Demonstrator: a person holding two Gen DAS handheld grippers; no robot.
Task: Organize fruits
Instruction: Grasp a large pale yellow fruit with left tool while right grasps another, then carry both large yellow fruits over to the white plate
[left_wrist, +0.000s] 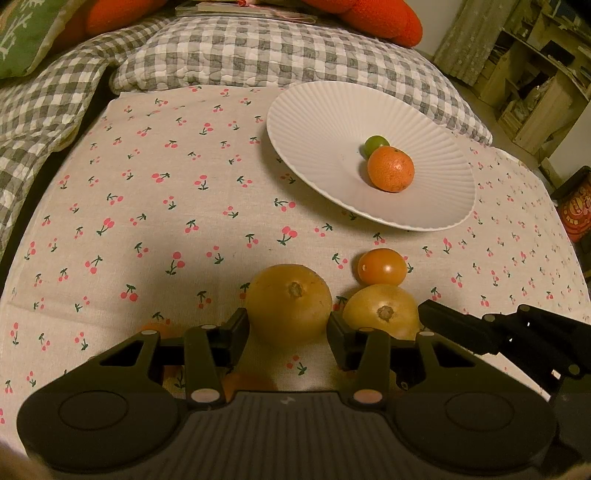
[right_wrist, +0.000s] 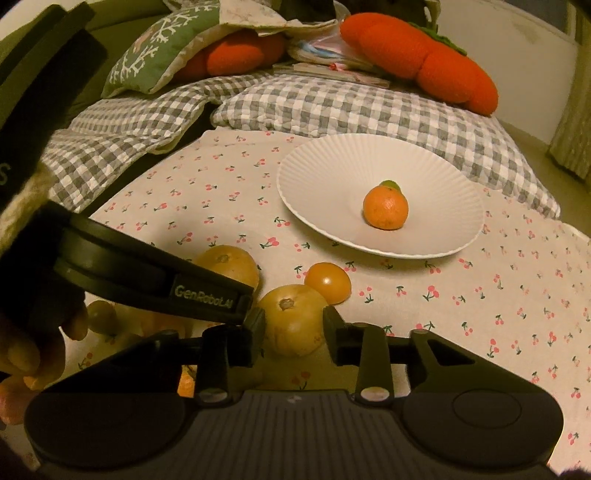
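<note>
A white ribbed plate (left_wrist: 317, 122) (right_wrist: 325, 173) on the cherry-print cloth holds an orange mandarin (left_wrist: 390, 168) (right_wrist: 385, 208) and a small green fruit (left_wrist: 375, 143) behind it. My left gripper (left_wrist: 289, 330) has its fingers on both sides of a yellow round fruit (left_wrist: 289, 308), touching it. My right gripper (right_wrist: 294, 329) has its fingers on both sides of a second yellow fruit (right_wrist: 293, 317) (left_wrist: 382, 312), also touching. A small orange tomato-like fruit (left_wrist: 382, 266) (right_wrist: 328, 282) lies just beyond them.
More fruits lie low at the left in the right wrist view: green grapes (right_wrist: 101, 317) and orange pieces (right_wrist: 186, 384). Checked quilts (left_wrist: 258, 48) and orange plush cushions (right_wrist: 424, 55) border the cloth at the back. Shelves (left_wrist: 535, 74) stand at the right.
</note>
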